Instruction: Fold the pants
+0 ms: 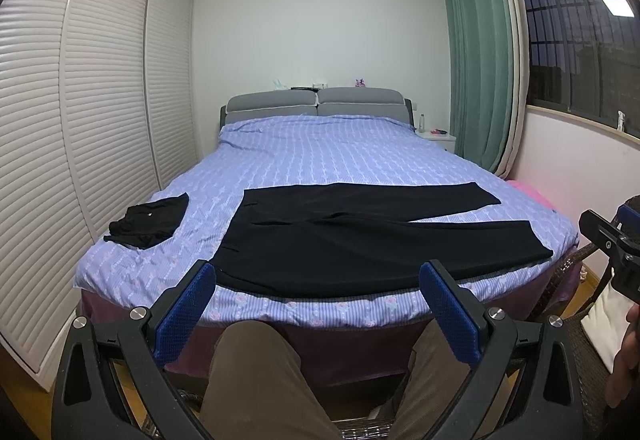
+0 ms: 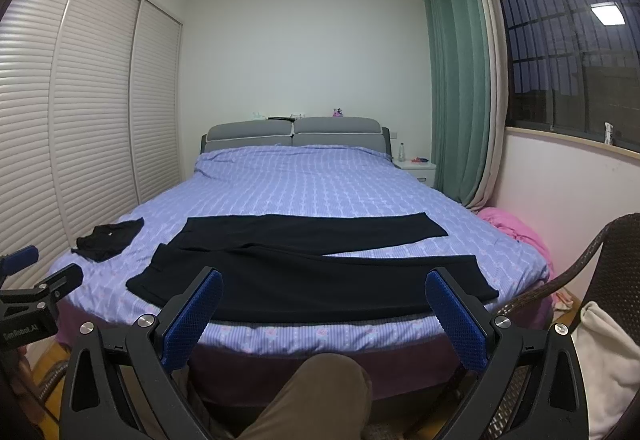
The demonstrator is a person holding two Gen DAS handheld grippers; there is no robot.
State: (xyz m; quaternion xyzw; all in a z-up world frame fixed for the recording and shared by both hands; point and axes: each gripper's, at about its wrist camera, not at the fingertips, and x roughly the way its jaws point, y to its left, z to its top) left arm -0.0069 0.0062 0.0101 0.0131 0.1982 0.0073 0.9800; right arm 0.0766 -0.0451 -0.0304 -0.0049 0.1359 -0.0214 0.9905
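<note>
Black pants (image 1: 360,240) are laid flat across the near end of the bed (image 1: 320,159), waist to the left, both legs spread to the right w/ a gap between them. A second dark garment (image 1: 150,220) is bunched near the bed's left edge, apart from the pants. Left tool (image 1: 318,292) is held wide, nothing gripped, short of the mattress edge. Right tool (image 2: 324,300) is likewise spread wide and empty, above the person's knee (image 2: 320,380).

- The left gripper (image 2: 24,264) bore a white mark on its black body, seemingly mirrored, perhaps "GenRobot.AI".
- No other text was legible.
</note>
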